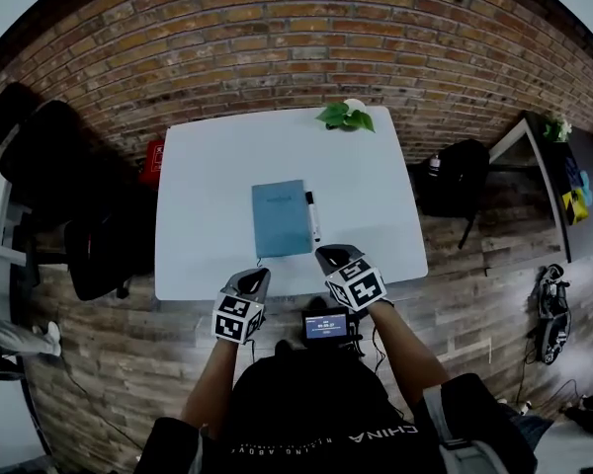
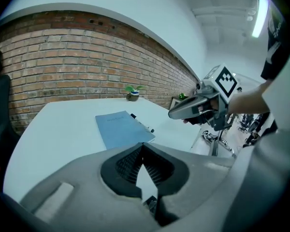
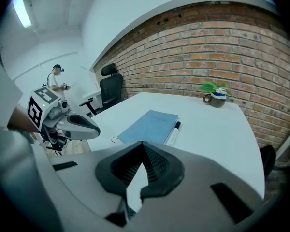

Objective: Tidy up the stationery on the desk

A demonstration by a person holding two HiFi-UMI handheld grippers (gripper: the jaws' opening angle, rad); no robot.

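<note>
A blue notebook (image 1: 281,217) lies flat in the middle of the white desk (image 1: 208,186), with a black-capped marker pen (image 1: 312,213) along its right edge. The notebook (image 2: 121,128) and pen (image 2: 141,123) also show in the left gripper view, and the notebook (image 3: 151,126) and pen (image 3: 173,132) in the right gripper view. A small clip or hook (image 3: 115,140) lies by the notebook's near corner. My left gripper (image 1: 247,282) and right gripper (image 1: 338,259) hover at the desk's near edge, both shut and empty, short of the notebook.
A small potted plant (image 1: 348,116) stands at the desk's far edge against the brick wall. Black office chairs (image 1: 69,196) stand left of the desk, a black bag (image 1: 453,176) to its right. A person (image 3: 56,78) stands far off in the right gripper view.
</note>
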